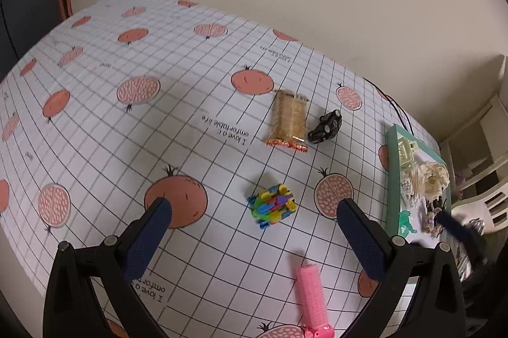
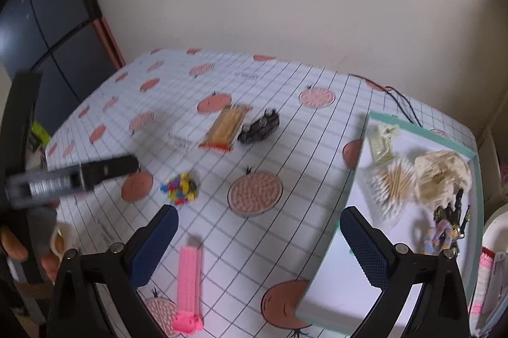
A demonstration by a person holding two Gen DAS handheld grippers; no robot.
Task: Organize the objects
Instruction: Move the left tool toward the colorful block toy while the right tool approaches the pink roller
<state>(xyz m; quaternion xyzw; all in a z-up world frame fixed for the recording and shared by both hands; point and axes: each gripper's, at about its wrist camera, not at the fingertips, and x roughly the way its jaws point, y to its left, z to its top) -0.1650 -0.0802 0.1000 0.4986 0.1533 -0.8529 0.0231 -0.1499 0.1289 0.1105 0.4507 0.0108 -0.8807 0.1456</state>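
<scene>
1. Left gripper (image 1: 254, 219): fingers spread wide, nothing between them, held above the table. Right gripper (image 2: 258, 227): also spread and empty, with its right finger over the near-left edge of the tray.
2. Nearest loose item: pink hair roller (image 1: 309, 295), at 6 o'clock in the left wrist view, lying flat on the patterned tablecloth (image 1: 133, 147). Not yet put away.
3. Next out: multicoloured toy (image 1: 272, 206), dead centre between the left fingers in that view. Loose on the cloth.
4. Farther, at 12 to 1 o'clock: snack packet (image 1: 289, 119) with a black toy car (image 1: 325, 127) just beside it on its right. Both loose.
5. Teal-rimmed tray (image 2: 358, 166), at 3 o'clock: already holds a cream clip (image 2: 382, 141), a cotton swab bundle (image 2: 393, 182), a pale fluffy scrunchie (image 2: 441, 176), and a dark figure with a pastel rope piece at the near end.
6. Judgement: roughly half done. Four items remain on the cloth; the tray has bare floor left.
</scene>
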